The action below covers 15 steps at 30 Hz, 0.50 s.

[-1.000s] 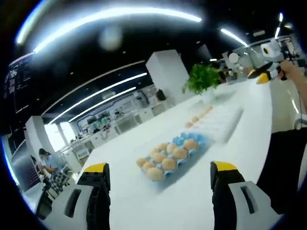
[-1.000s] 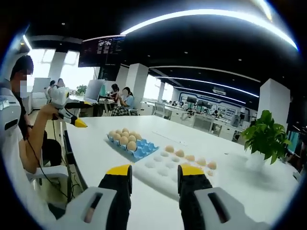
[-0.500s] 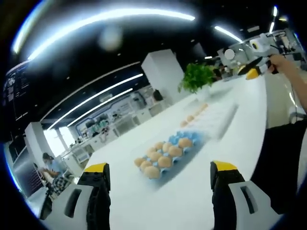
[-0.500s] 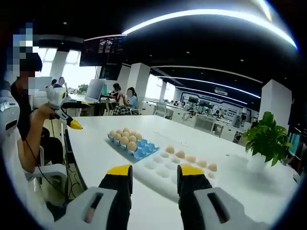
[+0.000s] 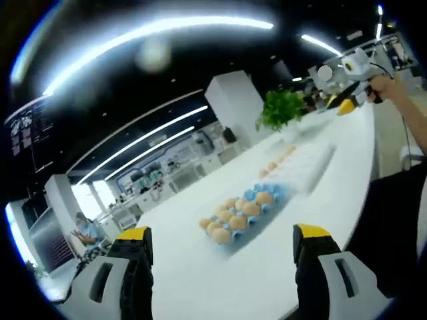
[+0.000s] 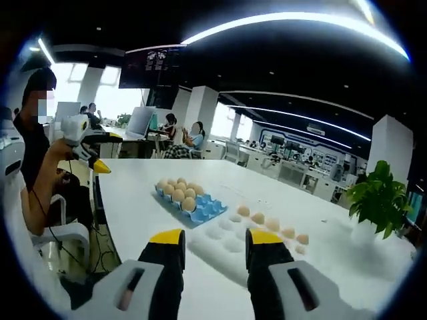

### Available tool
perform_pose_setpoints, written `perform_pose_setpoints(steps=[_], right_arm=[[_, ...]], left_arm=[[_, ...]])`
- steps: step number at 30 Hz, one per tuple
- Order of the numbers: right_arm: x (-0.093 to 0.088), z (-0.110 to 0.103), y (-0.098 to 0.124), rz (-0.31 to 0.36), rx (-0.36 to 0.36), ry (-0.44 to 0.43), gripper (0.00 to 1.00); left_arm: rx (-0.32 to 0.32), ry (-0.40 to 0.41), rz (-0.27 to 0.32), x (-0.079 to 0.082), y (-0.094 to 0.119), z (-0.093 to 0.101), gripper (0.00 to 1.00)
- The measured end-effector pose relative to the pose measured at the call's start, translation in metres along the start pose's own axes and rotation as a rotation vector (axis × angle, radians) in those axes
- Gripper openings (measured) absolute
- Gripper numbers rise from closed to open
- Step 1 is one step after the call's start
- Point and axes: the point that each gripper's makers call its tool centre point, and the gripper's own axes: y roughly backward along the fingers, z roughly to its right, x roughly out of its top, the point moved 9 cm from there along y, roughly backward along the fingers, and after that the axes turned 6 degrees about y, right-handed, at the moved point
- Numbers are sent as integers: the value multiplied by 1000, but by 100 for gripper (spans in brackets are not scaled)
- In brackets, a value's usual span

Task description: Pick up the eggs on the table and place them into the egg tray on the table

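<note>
Hovering before any pickup: left tongs (image 5: 220, 240) gape wide and empty, right tongs (image 6: 215, 241) part-open, empty. Beyond them on the worktop (image 6: 133, 200) sit the blue egg tray (image 6: 190, 203) and loose eggs (image 6: 273, 223); next, reach for one.

no readable text, wall screen (image 6: 152, 67) shows marks too small and blurred to make out
</note>
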Motion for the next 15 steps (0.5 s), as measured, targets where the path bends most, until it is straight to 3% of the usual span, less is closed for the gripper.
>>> perform_pose_setpoints(steps=[9,15], right_arm=[[9,-16,-7,17,48,3,40],[11,-13,-1,32,40,-2,42]], left_arm=[[69,15,-58,-9,36,-5,90],[93,24,-37,-4,37,-8,89]])
